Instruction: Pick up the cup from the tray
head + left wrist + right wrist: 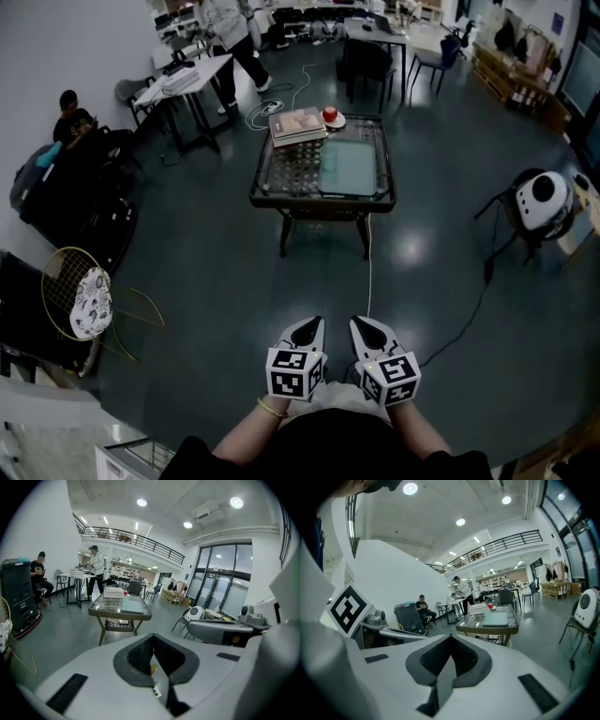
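Closest in, at 6 o'clock: left gripper (317,324) and right gripper (357,324), side by side, tongs of both pressed together, pinching nothing. Far off at 12 o'clock: red cup (330,114) on white saucer (339,122), far edge of glass table (319,202); books (298,125) at its 9 o'clock, teal tray (349,167) at its 6 o'clock

I hold the white plastic left gripper (315,324) and its twin, the white plastic right gripper (357,324), low in front of me, side by side and just apart. Both point forward and a little down. Each pair of dark-padded jaws is pressed together with nothing between. My bare left forearm (246,433) and right forearm (424,436) reach in from below, each behind a black-and-white marker cube (295,372).
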Action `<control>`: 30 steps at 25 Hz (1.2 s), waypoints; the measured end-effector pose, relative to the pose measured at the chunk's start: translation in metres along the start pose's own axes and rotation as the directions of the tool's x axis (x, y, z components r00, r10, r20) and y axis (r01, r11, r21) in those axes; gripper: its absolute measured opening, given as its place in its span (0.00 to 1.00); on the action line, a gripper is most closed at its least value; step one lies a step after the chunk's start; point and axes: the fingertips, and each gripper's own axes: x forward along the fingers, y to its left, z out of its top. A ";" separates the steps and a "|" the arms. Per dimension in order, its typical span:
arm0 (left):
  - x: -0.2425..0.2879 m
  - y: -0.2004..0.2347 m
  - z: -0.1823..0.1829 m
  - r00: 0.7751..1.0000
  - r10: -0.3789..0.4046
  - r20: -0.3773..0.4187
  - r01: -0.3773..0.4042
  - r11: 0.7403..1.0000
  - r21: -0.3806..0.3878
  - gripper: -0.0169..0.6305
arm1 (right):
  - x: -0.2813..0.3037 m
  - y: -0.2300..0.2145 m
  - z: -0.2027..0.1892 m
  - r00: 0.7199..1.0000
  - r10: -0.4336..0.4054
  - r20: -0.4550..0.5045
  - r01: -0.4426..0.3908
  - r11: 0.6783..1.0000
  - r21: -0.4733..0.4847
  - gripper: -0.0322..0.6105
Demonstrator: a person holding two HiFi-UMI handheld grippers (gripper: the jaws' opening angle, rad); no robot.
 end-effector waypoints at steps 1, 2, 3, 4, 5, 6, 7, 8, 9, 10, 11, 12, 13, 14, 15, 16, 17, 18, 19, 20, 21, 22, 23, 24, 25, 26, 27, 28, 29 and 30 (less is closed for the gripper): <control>0.001 -0.003 0.000 1.000 0.000 0.000 0.000 1.000 0.003 0.04 | -0.002 -0.003 0.000 1.000 -0.001 0.001 0.001 1.000 0.001 0.06; 0.002 -0.005 0.000 1.000 0.002 0.001 -0.002 1.000 0.008 0.04 | -0.003 -0.005 -0.001 1.000 -0.003 0.003 0.003 1.000 0.003 0.06; 0.004 -0.007 0.000 1.000 0.004 0.003 -0.004 1.000 0.012 0.04 | -0.005 -0.008 -0.001 1.000 -0.004 0.006 0.004 1.000 0.005 0.06; 0.005 -0.008 0.000 1.000 0.006 0.004 -0.006 1.000 0.014 0.04 | -0.006 -0.010 -0.001 1.000 -0.004 0.008 0.004 1.000 0.007 0.06; 0.007 -0.009 0.000 1.000 0.007 0.004 -0.007 1.000 0.016 0.04 | -0.006 -0.011 -0.001 1.000 -0.003 0.010 0.003 1.000 0.008 0.06; 0.008 -0.010 0.000 1.000 0.007 0.003 -0.007 1.000 0.018 0.04 | -0.007 -0.012 -0.001 1.000 0.000 0.010 0.000 1.000 0.006 0.06; 0.009 -0.011 0.001 1.000 0.007 0.002 -0.007 1.000 0.019 0.04 | -0.007 -0.013 -0.001 1.000 0.002 0.009 -0.002 1.000 0.003 0.06; 0.010 -0.012 0.003 1.000 0.008 0.004 -0.008 1.000 0.021 0.04 | -0.008 -0.014 -0.001 1.000 0.004 0.008 -0.004 1.000 -0.001 0.06; 0.011 -0.013 0.005 1.000 0.009 0.006 -0.009 1.000 0.022 0.04 | -0.008 -0.016 -0.001 1.000 0.005 0.007 -0.005 1.000 -0.002 0.06; 0.013 -0.013 0.007 1.000 0.011 0.008 -0.012 1.000 0.024 0.04 | -0.008 -0.018 0.000 1.000 0.005 0.007 -0.005 1.000 -0.001 0.06; 0.015 -0.013 0.009 1.000 0.014 0.009 -0.014 1.000 0.025 0.04 | -0.007 -0.020 0.001 1.000 0.005 0.007 -0.005 1.000 0.002 0.06; 0.016 -0.012 0.011 1.000 0.015 0.010 -0.016 1.000 0.026 0.04 | -0.005 -0.022 0.002 1.000 0.004 0.009 -0.004 1.000 0.004 0.06; 0.018 -0.010 0.013 1.000 0.017 0.011 -0.017 1.000 0.026 0.04 | -0.003 -0.023 0.003 1.000 0.003 0.010 -0.003 1.000 0.006 0.06; 0.019 -0.008 0.015 1.000 0.019 0.010 -0.020 0.999 0.029 0.04 | 0.000 -0.024 0.005 1.000 0.002 0.011 -0.002 1.000 0.007 0.06; 0.021 -0.005 0.017 1.000 0.022 0.010 -0.023 0.999 0.031 0.04 | 0.003 -0.025 0.007 1.000 0.002 0.012 -0.002 1.000 0.007 0.06; 0.022 -0.003 0.018 1.000 0.026 0.009 -0.026 0.999 0.032 0.04 | 0.005 -0.026 0.008 1.000 0.002 0.013 -0.002 1.000 0.007 0.06; 0.025 -0.001 0.020 1.000 0.028 0.008 -0.028 0.999 0.032 0.04 | 0.008 -0.028 0.010 1.000 0.003 0.014 -0.003 1.000 0.007 0.06; 0.027 0.001 0.022 1.000 0.029 0.008 -0.029 0.999 0.029 0.04 | 0.011 -0.030 0.011 1.000 0.003 0.014 -0.003 1.000 0.007 0.06; 0.030 0.003 0.024 1.000 0.029 0.008 -0.029 0.999 0.027 0.04 | 0.014 -0.032 0.013 1.000 0.004 0.014 -0.004 1.000 0.006 0.06; 0.034 0.005 0.025 1.000 0.029 0.009 -0.029 0.999 0.026 0.04 | 0.018 -0.034 0.013 1.000 0.004 0.012 -0.004 1.000 0.005 0.06; 0.037 0.008 0.027 1.000 0.029 0.011 -0.030 0.999 0.026 0.04 | 0.021 -0.035 0.014 1.000 0.004 0.011 -0.004 1.000 0.004 0.06; 0.040 0.010 0.030 0.999 0.029 0.014 -0.030 0.999 0.025 0.04 | 0.025 -0.037 0.014 1.000 0.004 0.009 -0.004 1.000 0.002 0.06; 0.043 0.013 0.032 0.999 0.029 0.018 -0.029 0.999 0.023 0.04 | 0.029 -0.039 0.015 1.000 0.003 0.009 -0.003 1.000 0.001 0.06; 0.047 0.015 0.034 0.999 0.028 0.021 -0.028 0.999 0.021 0.04 | 0.033 -0.041 0.016 1.000 0.002 0.008 -0.002 1.000 0.000 0.06; 0.050 0.018 0.037 0.999 0.026 0.024 -0.027 0.999 0.020 0.04 | 0.037 -0.043 0.018 1.000 0.000 0.008 0.000 1.000 -0.001 0.06; 0.054 0.020 0.040 0.999 0.024 0.025 -0.025 0.999 0.020 0.04 | 0.042 -0.046 0.020 1.000 -0.002 0.007 0.002 1.000 -0.002 0.06; 0.058 0.023 0.043 0.999 0.022 0.025 -0.023 1.000 0.022 0.04 | 0.047 -0.048 0.022 1.000 -0.004 0.004 0.004 1.000 -0.004 0.06; 0.063 0.026 0.046 1.000 0.019 0.025 -0.020 1.000 0.024 0.04 | 0.053 -0.050 0.024 1.000 -0.006 0.001 0.006 1.000 -0.007 0.06; 0.067 0.030 0.048 1.000 0.016 0.023 -0.017 1.000 0.026 0.04 | 0.059 -0.052 0.026 1.000 -0.008 -0.002 0.008 1.000 -0.011 0.06; 0.071 0.033 0.050 1.000 0.013 0.021 -0.013 1.000 0.028 0.04 | 0.065 -0.054 0.028 1.000 -0.010 -0.006 0.010 1.000 -0.014 0.06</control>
